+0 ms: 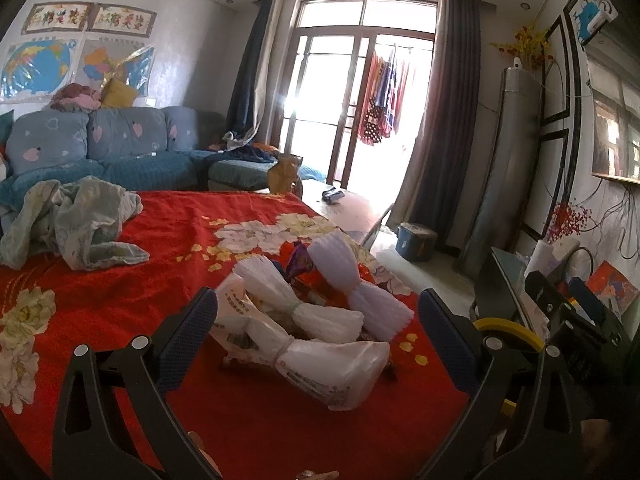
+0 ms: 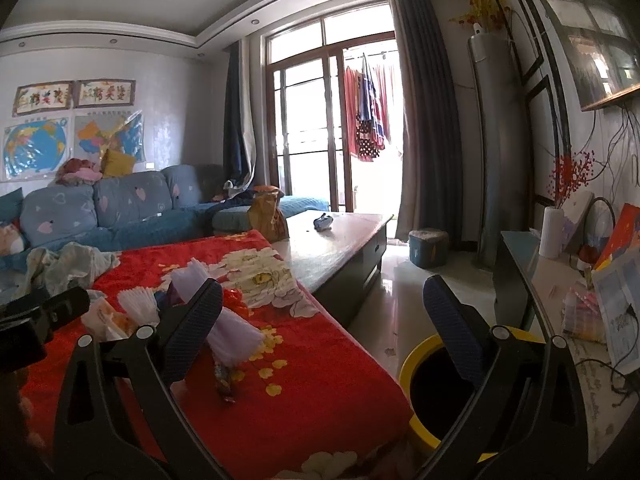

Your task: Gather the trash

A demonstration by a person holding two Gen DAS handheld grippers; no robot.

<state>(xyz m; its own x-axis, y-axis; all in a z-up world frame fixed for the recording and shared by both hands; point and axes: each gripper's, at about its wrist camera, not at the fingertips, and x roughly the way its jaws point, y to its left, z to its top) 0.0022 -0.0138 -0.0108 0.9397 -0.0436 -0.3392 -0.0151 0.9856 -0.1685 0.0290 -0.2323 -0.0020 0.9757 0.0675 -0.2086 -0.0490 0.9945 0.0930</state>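
A heap of trash lies on the red flowered blanket [image 1: 120, 292]: a knotted white plastic bag [image 1: 320, 364], white foam fruit nets [image 1: 280, 292], a pale purple foam net [image 1: 352, 276] and a purple wrapper [image 1: 298, 262]. My left gripper [image 1: 316, 320] hangs open just above the near side of the heap, fingers on either side of it. My right gripper [image 2: 322, 320] is open too, over the blanket's right edge, with nothing between its fingers. In the right wrist view the purple net [image 2: 234, 334] and a small wrapper [image 2: 224, 380] lie by its left finger. A yellow bin [image 2: 430, 392] stands on the floor below.
A crumpled pale cloth [image 1: 76, 224] lies on the blanket's far left. Beyond are a blue sofa [image 1: 120, 140], a low table [image 2: 340, 240] with a brown bag [image 2: 266, 218], and a blue stool [image 2: 428, 246]. A cluttered glass-topped cabinet [image 2: 560, 300] runs along the right.
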